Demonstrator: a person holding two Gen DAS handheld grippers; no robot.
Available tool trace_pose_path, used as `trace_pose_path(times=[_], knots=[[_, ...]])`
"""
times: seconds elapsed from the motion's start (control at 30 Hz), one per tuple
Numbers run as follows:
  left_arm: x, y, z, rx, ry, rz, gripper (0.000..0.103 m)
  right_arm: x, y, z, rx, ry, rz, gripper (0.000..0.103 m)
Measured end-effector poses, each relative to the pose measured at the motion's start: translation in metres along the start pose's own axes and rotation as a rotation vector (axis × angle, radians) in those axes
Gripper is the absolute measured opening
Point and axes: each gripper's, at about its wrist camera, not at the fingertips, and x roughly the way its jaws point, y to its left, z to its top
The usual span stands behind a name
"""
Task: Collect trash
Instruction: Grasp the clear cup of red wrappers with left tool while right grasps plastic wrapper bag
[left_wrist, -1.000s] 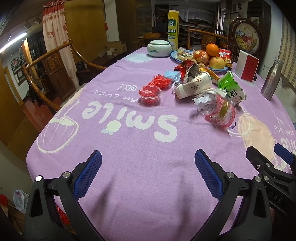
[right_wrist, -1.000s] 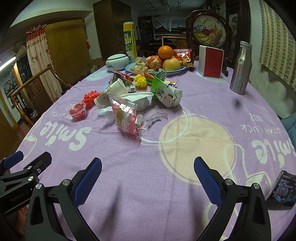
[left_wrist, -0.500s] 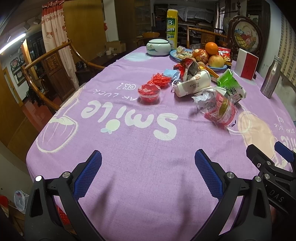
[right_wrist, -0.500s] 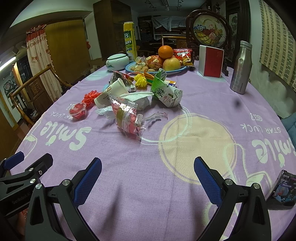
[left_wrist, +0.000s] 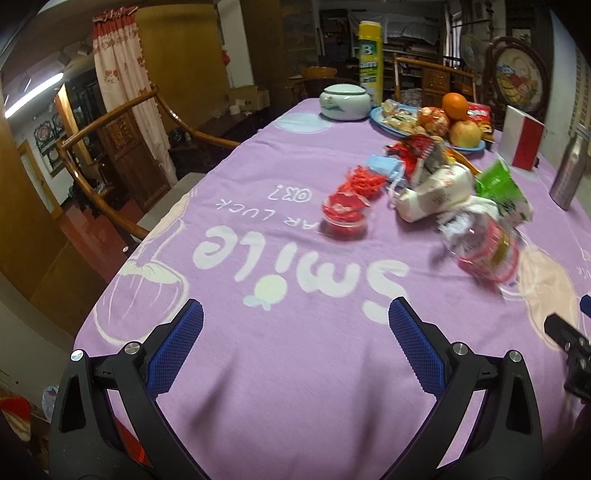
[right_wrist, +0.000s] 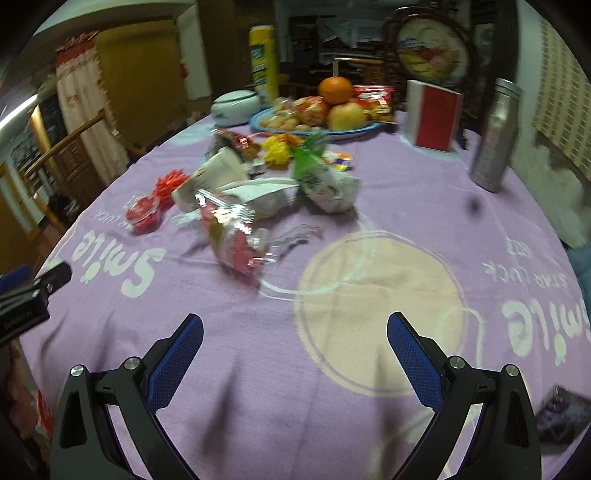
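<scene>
Grippers, left gripper (left_wrist: 295, 323) and right gripper (right_wrist: 294, 336), hover low over the tablecloth (left_wrist: 295, 369), jaws spread wide, empty.

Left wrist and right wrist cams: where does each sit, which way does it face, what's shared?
Left wrist: on the left gripper, looking forward over the purple tablecloth at the trash pile; own open fingers show, right gripper at the right edge.
Right wrist: on the right gripper, same heading; own open fingers, left gripper at the left edge.
Shared: crinkled snack bag, fruit plate.
</scene>
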Motion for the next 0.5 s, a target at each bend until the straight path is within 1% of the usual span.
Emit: trace_pose_path(times=[0.03, 0.1, 0.17, 0.23, 0.3, 0.33, 0.4, 0.43, 0.47, 0.5], knots=[[0.005, 0.004, 0.003, -0.003, 0.006, 0.005, 0.097, 0.005, 0.006, 0.004, -0.038, 0.014, 0.017, 0.098], [0.012, 0.008, 0.005, 0.001, 0.017, 0.014, 0.097, 0.015, 0.019, 0.013, -0.097, 0.026, 0.019, 0.097], [0.021, 0.012, 0.007, 0.013, 0.032, 0.022, 0.097, 0.022, 0.028, 0.021, -0.137, 0.030, 0.021, 0.090], [0.029, 0.014, 0.008, 0.033, 0.050, 0.019, 0.097, 0.033, 0.039, 0.029, -0.179, 0.046, 0.038, 0.088], [0.039, 0.015, 0.010, 0.053, 0.071, 0.019, 0.097, 0.044, 0.046, 0.036, -0.194, 0.056, 0.046, 0.087], [0.043, 0.015, 0.011, 0.057, 0.079, 0.018, 0.097, 0.049, 0.047, 0.039, -0.198, 0.058, 0.042, 0.084], [0.052, 0.015, 0.015, 0.060, 0.100, 0.006, 0.097, 0.059, 0.048, 0.041, -0.196, 0.074, 0.040, 0.076], [0.057, 0.014, 0.019, 0.061, 0.115, -0.008, 0.097, 0.066, 0.046, 0.041, -0.178, 0.090, 0.044, 0.064], [0.061, 0.012, 0.022, 0.062, 0.125, -0.022, 0.097, 0.069, 0.043, 0.041, -0.162, 0.096, 0.051, 0.045], [0.065, 0.010, 0.026, 0.064, 0.133, -0.032, 0.097, 0.071, 0.040, 0.041, -0.143, 0.096, 0.063, 0.036]])
